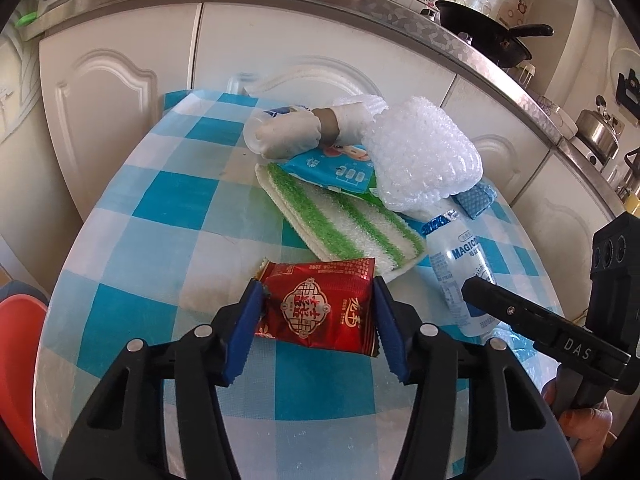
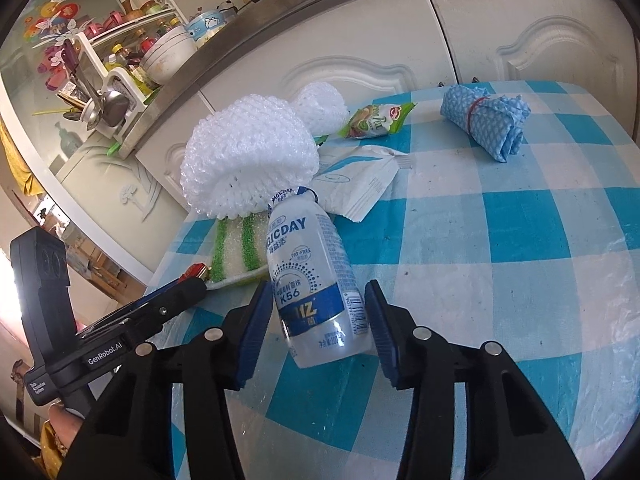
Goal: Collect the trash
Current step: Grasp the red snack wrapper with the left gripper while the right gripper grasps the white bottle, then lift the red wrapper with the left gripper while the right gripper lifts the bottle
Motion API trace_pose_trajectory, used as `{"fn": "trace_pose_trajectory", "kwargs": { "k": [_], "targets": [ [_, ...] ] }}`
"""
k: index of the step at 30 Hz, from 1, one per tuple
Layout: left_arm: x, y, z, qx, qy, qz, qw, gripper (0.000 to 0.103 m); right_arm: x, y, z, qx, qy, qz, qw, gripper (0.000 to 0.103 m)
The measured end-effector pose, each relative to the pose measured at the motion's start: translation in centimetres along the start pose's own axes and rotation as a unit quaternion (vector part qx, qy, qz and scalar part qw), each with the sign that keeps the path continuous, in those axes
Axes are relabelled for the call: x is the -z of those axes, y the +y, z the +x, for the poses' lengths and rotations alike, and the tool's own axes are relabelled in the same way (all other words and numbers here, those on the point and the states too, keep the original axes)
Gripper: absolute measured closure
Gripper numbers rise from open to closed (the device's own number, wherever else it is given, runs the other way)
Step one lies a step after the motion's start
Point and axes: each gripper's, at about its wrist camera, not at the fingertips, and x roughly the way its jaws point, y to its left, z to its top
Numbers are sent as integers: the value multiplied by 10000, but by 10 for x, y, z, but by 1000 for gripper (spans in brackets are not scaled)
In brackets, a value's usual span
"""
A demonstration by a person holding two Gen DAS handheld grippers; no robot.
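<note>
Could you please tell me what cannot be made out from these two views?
- Left wrist view: most of the blue packet lies under the foam netting.
- Right wrist view: the striped cloth is mostly behind the bottle.
- Neither view shows a bin for the red wrapper.

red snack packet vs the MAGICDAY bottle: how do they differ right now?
The red snack packet is a flat, opaque foil pouch; the MAGICDAY bottle is a rounded, clear plastic bottle with a blue and white label. The packet sits between the fingers of the left tool; the bottle lies on its side between those of the right tool. Both rest on the checked tablecloth, each framed by an open tool.
</note>
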Motion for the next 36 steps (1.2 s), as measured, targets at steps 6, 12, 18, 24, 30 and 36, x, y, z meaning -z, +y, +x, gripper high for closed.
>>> {"fn": "trace_pose_trajectory", "kwargs": {
  "k": [6,12,18,24,30,36],
  "targets": [
    [2,1,-16,103,-184,-19,9998,62,13,1,-12,-83,7,165,9998,55],
    [10,5,-31,179,-253,-30,9995,69,26,10,-28,-195,-28,207,9996,55],
    [17,11,-51,255,-363,-69,9990,78,34,23,-39,-286,-8,189,9994,55],
    [28,18,-67,251,-393,-113,9988,83,44,33,-46,-315,25,160,9994,55],
    [41,30,-79,168,-356,-138,9991,88,50,43,-48,-320,63,67,9994,55],
    [52,44,-93,171,-432,-243,9986,91,56,59,-46,-362,145,-86,9992,55]
  ]
}}
